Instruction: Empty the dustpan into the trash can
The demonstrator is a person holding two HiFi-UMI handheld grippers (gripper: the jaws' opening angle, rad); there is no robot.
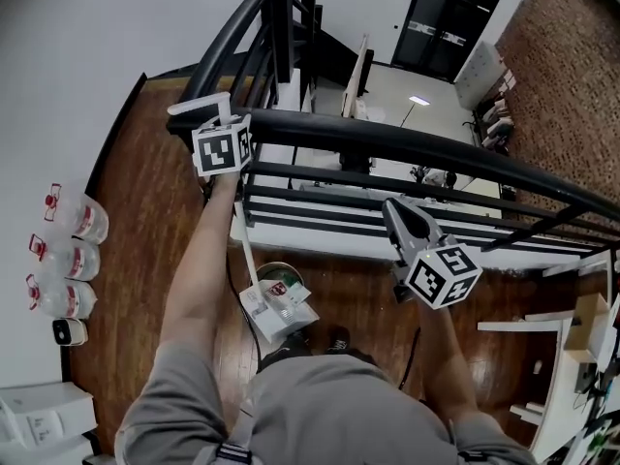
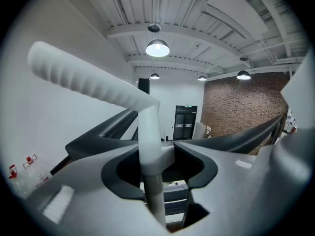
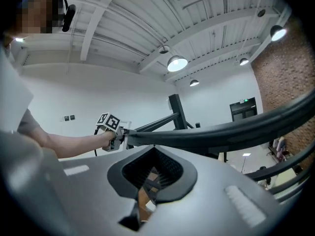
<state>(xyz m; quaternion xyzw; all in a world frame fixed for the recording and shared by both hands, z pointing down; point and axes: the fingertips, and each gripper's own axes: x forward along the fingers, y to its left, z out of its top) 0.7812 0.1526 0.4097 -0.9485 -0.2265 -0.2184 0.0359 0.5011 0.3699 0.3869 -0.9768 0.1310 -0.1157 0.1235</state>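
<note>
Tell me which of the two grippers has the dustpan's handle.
The left gripper: its jaws clamp the white dustpan handle, while the jaws of the right gripper are together with nothing between them.

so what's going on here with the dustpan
A person stands at a black railing. The left gripper is shut on the white handle of a long dustpan, which sits down by the feet with litter in it, not yet tipped out. The right gripper is shut and empty, held up near the railing.
</note>
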